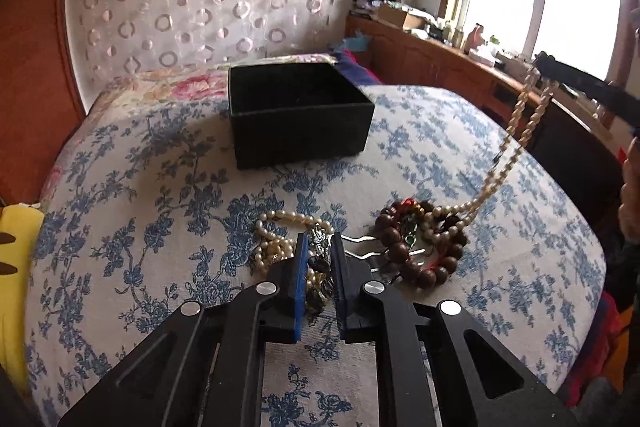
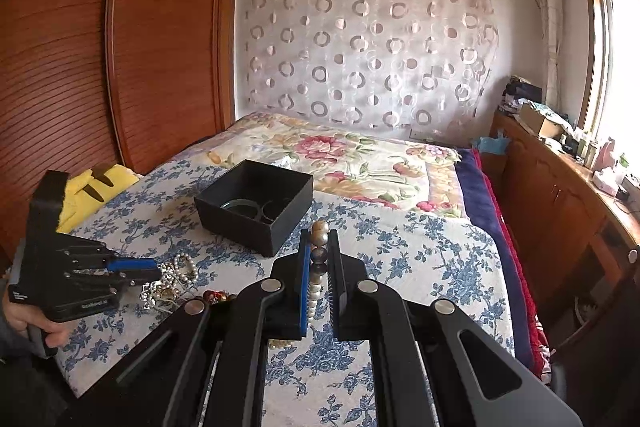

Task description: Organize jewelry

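Note:
A black open box [image 1: 296, 115] stands on the blue-flowered bedspread [image 1: 160, 187]; in the right wrist view the box [image 2: 256, 211] holds round bangles [image 2: 240, 205]. My left gripper [image 1: 320, 247] is shut on a metallic ornament [image 1: 320, 259] in the jewelry pile, next to small pearl strands [image 1: 276, 239] and a brown wooden bead bracelet [image 1: 416, 247]. My right gripper [image 2: 320, 247] is shut on a pearl necklace [image 2: 318, 267] and holds it up; the necklace [image 1: 516, 131] stretches from the pile up to the right.
A yellow cushion [image 2: 96, 187] lies at the bed's left edge by a wooden wardrobe [image 2: 120, 47]. A floral quilt [image 2: 340, 155] covers the far bed. A cluttered wooden sideboard [image 2: 560, 187] runs along the right under the window.

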The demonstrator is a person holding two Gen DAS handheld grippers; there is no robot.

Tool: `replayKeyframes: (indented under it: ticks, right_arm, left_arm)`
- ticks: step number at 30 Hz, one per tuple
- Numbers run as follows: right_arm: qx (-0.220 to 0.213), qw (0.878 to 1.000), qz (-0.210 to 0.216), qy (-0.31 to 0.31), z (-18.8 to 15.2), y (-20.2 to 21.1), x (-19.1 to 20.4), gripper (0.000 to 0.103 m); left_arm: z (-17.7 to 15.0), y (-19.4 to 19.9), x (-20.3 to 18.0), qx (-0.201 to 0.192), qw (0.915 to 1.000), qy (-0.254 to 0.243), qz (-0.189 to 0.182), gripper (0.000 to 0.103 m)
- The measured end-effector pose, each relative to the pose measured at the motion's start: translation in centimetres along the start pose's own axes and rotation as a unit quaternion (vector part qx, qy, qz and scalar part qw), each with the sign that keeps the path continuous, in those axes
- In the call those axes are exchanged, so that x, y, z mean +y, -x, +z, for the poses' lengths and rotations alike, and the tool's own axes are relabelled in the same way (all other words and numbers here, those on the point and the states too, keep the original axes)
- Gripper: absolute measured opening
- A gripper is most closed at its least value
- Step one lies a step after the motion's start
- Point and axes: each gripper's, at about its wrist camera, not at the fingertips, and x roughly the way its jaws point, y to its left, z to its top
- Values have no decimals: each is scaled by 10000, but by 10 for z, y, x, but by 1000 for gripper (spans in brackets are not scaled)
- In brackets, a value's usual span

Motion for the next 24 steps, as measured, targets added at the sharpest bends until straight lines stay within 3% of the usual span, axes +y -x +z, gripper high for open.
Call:
replayKeyframes:
  ticks: [8,24]
  right_arm:
    - [-57,10000,-3,39,5,-2,2,9]
    - [-560,9975,57,416,57,19,23,9]
  left_arm:
    - [9,19,-4,-346,9994,-22,64,6]
    - [37,50,8,-907,9946,-117,484,6]
